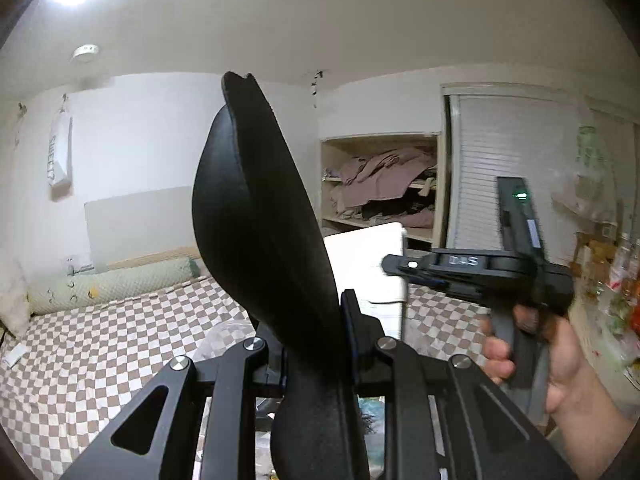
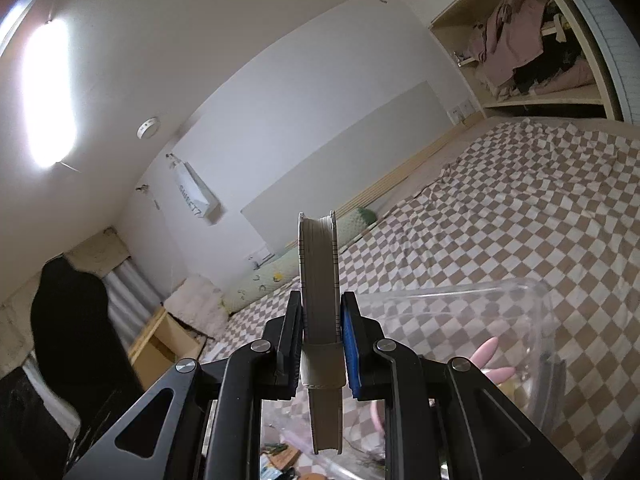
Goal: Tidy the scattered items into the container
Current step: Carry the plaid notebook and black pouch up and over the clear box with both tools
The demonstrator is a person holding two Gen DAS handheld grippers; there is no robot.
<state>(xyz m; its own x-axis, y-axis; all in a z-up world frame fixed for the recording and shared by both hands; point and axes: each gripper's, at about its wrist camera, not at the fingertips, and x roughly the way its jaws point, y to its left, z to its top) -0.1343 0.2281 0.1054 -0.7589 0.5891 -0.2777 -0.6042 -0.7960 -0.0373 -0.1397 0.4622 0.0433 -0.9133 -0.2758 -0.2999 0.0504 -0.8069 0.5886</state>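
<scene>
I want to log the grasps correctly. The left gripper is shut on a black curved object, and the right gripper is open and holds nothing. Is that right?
Not quite. The left gripper is indeed shut on the black curved object. But the right gripper is not open: the right wrist view shows its fingers closed on a notebook, held edge-on and standing up between them.

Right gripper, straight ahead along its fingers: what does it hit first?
Nothing near. The right gripper, shut on the notebook, points over the checkered bed; past the book's edge, probably the green bolster at the wall. Depth unclear.
</scene>
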